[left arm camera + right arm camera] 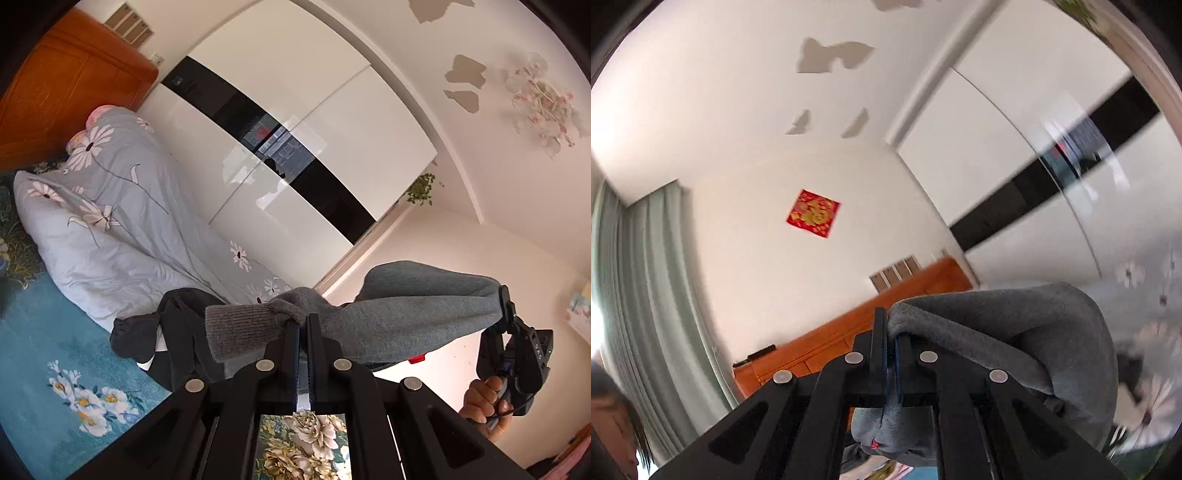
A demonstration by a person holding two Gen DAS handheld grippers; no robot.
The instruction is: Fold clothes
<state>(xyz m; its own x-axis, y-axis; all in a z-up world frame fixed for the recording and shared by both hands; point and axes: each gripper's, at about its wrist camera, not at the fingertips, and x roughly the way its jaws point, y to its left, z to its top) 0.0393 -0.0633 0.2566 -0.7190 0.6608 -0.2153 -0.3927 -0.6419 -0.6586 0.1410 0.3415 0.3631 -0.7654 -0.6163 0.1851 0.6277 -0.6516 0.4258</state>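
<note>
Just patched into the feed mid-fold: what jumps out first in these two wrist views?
The grey sweater is stretched in the air between both grippers: the left gripper is shut on its bunched edge by the ribbed cuff, the right gripper on another edge. Behind it, a flowered grey duvet is heaped on the bed against the white wardrobe, with a dark garment lying nearby. A red square decoration hangs on the wall in the right view.

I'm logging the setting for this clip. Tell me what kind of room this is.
Most likely a home bedroom. A floral quilt lies bunched on a blue flowered bedspread against a wooden headboard, and a tall glossy white wardrobe stands beside it.
</note>
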